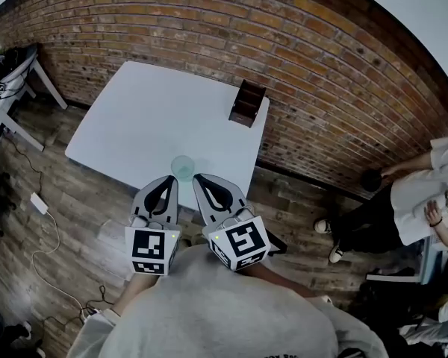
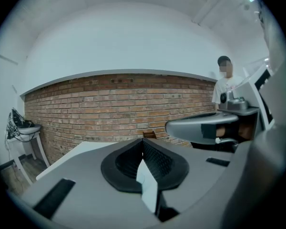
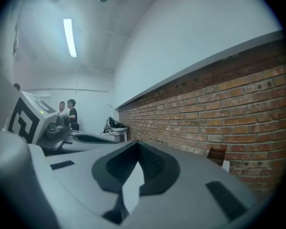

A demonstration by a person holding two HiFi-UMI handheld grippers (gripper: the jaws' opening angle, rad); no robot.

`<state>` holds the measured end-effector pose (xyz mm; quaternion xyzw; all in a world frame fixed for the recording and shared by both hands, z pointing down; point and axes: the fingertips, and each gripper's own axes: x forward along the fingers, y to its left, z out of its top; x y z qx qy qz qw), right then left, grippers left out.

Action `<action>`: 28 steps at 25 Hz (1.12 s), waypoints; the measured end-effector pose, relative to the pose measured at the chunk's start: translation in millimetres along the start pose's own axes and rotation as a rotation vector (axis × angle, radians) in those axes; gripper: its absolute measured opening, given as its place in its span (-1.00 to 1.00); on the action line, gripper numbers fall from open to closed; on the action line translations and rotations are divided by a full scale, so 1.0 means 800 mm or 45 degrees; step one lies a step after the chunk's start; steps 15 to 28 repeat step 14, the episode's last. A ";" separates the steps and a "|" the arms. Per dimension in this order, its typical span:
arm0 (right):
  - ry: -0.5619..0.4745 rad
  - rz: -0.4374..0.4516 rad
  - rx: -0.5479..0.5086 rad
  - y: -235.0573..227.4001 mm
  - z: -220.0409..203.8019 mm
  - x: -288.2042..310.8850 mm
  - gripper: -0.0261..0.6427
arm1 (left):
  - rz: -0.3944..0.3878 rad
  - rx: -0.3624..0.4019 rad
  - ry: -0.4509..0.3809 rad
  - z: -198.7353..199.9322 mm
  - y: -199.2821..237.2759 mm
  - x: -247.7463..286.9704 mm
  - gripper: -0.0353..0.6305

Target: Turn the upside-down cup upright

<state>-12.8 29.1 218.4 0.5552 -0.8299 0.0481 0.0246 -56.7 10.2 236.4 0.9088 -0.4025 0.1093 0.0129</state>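
A translucent greenish cup (image 1: 183, 168) stands near the front edge of the white table (image 1: 149, 118); which way up it is I cannot tell. My left gripper (image 1: 171, 178) and right gripper (image 1: 197, 177) hover side by side just in front of the cup, pointing at it, apart from it. Both are shut with nothing between their jaws. In the left gripper view the left gripper (image 2: 143, 142) is closed tip to tip, and the cup is hidden behind it. The right gripper (image 3: 137, 145) looks the same in its own view, with no cup visible.
A brown wooden holder (image 1: 247, 103) stands at the table's far right edge, before the brick wall (image 1: 321, 66). A person (image 1: 425, 200) sits at the right. A small stand (image 1: 15, 73) is at the left, and cables (image 1: 45, 215) run over the wooden floor.
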 end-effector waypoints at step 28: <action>0.044 0.081 -0.014 -0.016 -0.011 0.008 -0.90 | 0.020 -0.014 0.022 -0.006 -0.010 0.019 -0.87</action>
